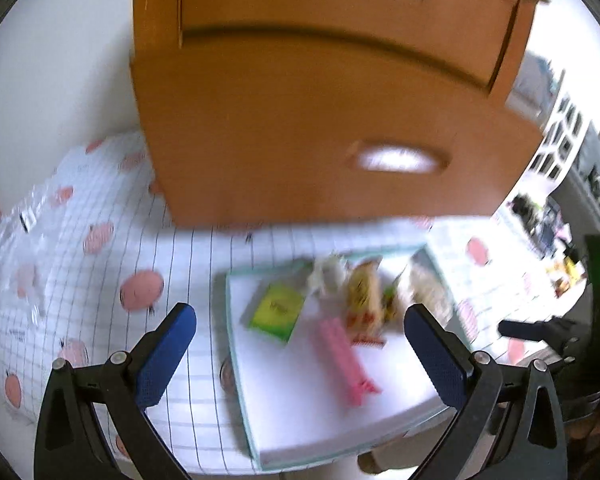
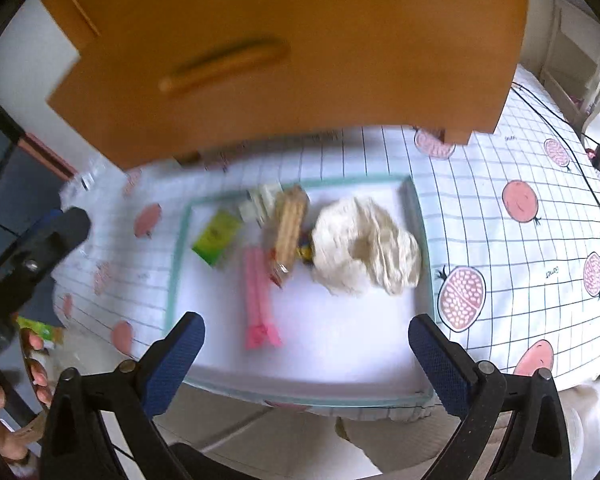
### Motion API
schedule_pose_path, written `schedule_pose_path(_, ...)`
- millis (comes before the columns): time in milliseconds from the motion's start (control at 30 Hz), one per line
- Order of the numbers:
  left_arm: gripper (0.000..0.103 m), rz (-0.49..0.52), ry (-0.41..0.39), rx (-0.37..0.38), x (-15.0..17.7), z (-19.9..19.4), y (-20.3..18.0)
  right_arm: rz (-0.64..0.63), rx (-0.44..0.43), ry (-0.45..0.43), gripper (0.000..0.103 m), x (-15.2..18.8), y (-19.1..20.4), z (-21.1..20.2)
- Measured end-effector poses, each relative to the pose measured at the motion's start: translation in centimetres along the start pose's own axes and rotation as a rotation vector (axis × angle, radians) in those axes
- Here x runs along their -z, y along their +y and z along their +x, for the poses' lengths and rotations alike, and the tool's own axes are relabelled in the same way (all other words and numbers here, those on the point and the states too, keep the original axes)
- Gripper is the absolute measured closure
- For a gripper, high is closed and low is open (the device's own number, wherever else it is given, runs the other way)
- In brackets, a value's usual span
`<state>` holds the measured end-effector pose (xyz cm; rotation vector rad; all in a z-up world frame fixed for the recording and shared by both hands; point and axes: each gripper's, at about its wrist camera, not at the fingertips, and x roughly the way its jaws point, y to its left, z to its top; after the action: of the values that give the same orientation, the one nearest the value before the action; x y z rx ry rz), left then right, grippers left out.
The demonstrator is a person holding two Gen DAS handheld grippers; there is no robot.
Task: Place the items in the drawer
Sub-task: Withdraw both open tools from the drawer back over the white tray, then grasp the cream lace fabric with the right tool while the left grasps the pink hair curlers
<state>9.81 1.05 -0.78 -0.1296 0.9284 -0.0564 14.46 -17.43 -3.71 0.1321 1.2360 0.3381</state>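
Note:
A wooden drawer unit [image 1: 308, 92] [image 2: 284, 52] stands at the back of the table, its drawers shut. In front of it lies a white tray [image 1: 320, 408] [image 2: 332, 344] holding a green box [image 1: 276, 312] [image 2: 216, 236], a pink clip [image 1: 346, 360] [image 2: 258, 300], a cracker packet [image 1: 364, 300] [image 2: 290, 232] and a crumpled cream cloth [image 2: 364, 248]. My left gripper [image 1: 300, 344] hovers open above the tray's near side. My right gripper [image 2: 306, 364] is open too, over the tray's front edge. Both views are blurred.
A white tablecloth with grid lines and pink fruit prints [image 2: 520, 200] covers the table. The left gripper [image 2: 40, 248] shows at the left of the right wrist view, with a hand [image 2: 4, 400] below it. Clear plastic bags [image 1: 24, 216] lie at the table's left.

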Motion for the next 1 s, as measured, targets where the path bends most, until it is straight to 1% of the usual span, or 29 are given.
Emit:
schedule_pose_path(133, 0.0, -0.027, 0.061, -0.025, 1.3, 2.2, 0.8, -0.017, 0.024, 0.036, 0.0, 0.5, -0.3, 1.7)
schedule_pose_path(200, 0.0, -0.035, 0.074, -0.035, 1.9, 2.9, 1.1, -0.032, 0.033, 0.053, 0.0, 0.7, -0.3, 2.5)
schedule_pose_path(333, 0.0, -0.052, 0.097, -0.044, 2.5, 4.0, 1.7, -0.022, 0.015, 0.081, 0.0, 0.8, -0.7, 3.6)
schedule_pose_path(467, 0.0, -0.071, 0.123, -0.045, 3.3, 5.1, 2.0, 0.002, -0.004, 0.092, 0.0, 0.6, -1.0, 4.6)
schedule_pose_path(667, 0.0, -0.081, 0.171, -0.029, 4.6, 7.1, 1.7, 0.027, -0.005, 0.059, 0.0, -0.4, -1.7, 5.5)
schedule_pose_path(833, 0.0, -0.062, 0.208, -0.012, 5.4, 8.6, 0.3, 0.112, -0.024, 0.032, 0.0, -0.8, -3.5, 6.5)
schedule_pose_path(1000, 0.0, -0.027, 0.241, 0.001, 5.6, 9.8, -1.6, 0.171, -0.022, -0.032, 0.0, -1.7, -5.0, 6.9)
